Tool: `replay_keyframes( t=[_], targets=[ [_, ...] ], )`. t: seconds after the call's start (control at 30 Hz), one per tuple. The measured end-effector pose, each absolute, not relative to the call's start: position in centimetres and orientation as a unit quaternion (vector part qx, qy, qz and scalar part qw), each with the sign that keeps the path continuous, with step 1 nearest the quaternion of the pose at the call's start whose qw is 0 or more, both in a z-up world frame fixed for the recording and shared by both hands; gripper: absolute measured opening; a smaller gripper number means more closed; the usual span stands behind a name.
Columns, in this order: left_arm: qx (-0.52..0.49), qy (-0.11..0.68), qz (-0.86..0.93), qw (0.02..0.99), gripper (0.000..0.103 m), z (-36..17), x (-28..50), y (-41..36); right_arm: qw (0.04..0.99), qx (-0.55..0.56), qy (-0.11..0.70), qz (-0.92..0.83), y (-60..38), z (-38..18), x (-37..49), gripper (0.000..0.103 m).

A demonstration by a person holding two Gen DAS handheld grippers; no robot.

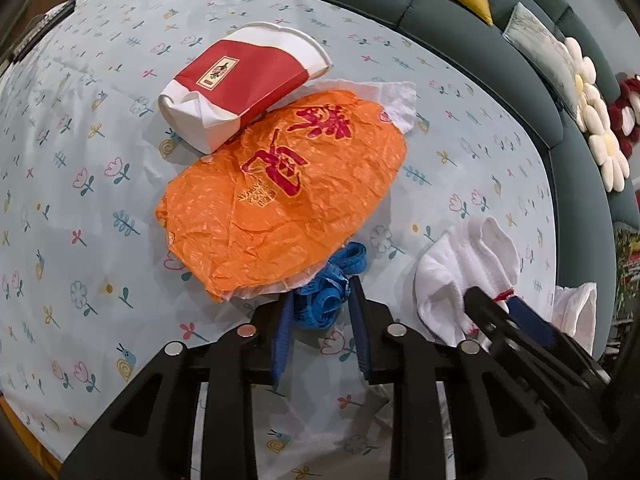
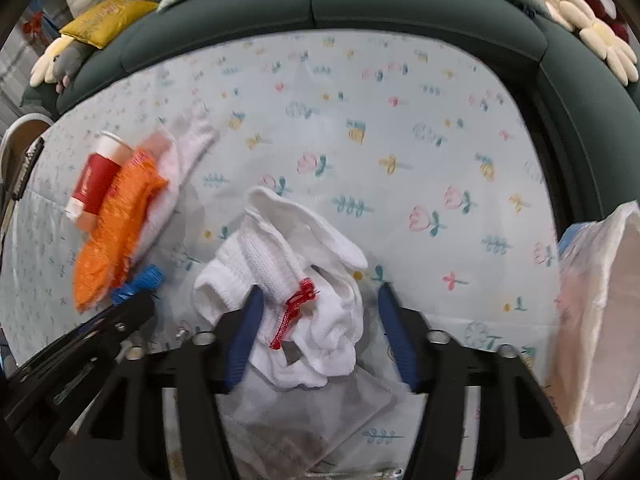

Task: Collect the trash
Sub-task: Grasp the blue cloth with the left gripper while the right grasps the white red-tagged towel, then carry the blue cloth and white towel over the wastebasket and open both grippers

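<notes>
A crumpled orange plastic bag (image 1: 280,196) with red characters lies mid-table, a crushed red-and-white paper cup (image 1: 244,84) resting on its far edge. A blue tape bundle (image 1: 332,292) lies at the bag's near edge, between my left gripper's (image 1: 320,304) open blue fingers (image 1: 282,336). A white knit glove (image 2: 288,276) with a red mesh scrap (image 2: 294,312) lies between my right gripper's (image 2: 320,304) open fingers, which are apart from its right side. The glove also shows in the left wrist view (image 1: 464,272). The orange bag (image 2: 116,236) and cup (image 2: 96,180) sit blurred at left.
The floral tablecloth (image 1: 100,200) covers the table, ringed by a dark green sofa (image 2: 320,4) with cushions. A translucent white plastic bag (image 2: 600,320) hangs at the right edge. A white tissue (image 1: 396,100) lies under the orange bag's far side.
</notes>
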State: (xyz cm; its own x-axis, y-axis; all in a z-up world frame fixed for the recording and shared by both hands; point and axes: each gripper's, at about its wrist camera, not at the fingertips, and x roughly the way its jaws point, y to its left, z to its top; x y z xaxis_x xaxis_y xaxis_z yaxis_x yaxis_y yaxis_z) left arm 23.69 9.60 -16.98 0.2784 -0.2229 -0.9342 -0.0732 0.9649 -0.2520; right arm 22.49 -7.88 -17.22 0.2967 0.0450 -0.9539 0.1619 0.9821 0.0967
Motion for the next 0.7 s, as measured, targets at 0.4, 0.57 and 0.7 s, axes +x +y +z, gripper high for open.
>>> replay_keyframes(
  t=[0.4, 0.57, 0.7],
  targets=[
    [-0.119, 0.595, -0.060, 0.793, 0.022, -15.9, 22.1, 8.3, 0.820, 0.068, 0.568, -0.014, -6.8, -14.6, 20.9, 0.016],
    [-0.117, 0.580, -0.074, 0.803, 0.022, -13.6, 21.0, 7.0, 0.834, 0.083, 0.546, -0.022, -8.1, -11.8, 19.7, 0.016],
    [-0.107, 0.561, -0.091, 0.816, 0.022, -11.1, 20.0, 5.4, 0.846, 0.092, 0.524, -0.036, -9.9, -9.3, 18.2, 0.016]
  ],
)
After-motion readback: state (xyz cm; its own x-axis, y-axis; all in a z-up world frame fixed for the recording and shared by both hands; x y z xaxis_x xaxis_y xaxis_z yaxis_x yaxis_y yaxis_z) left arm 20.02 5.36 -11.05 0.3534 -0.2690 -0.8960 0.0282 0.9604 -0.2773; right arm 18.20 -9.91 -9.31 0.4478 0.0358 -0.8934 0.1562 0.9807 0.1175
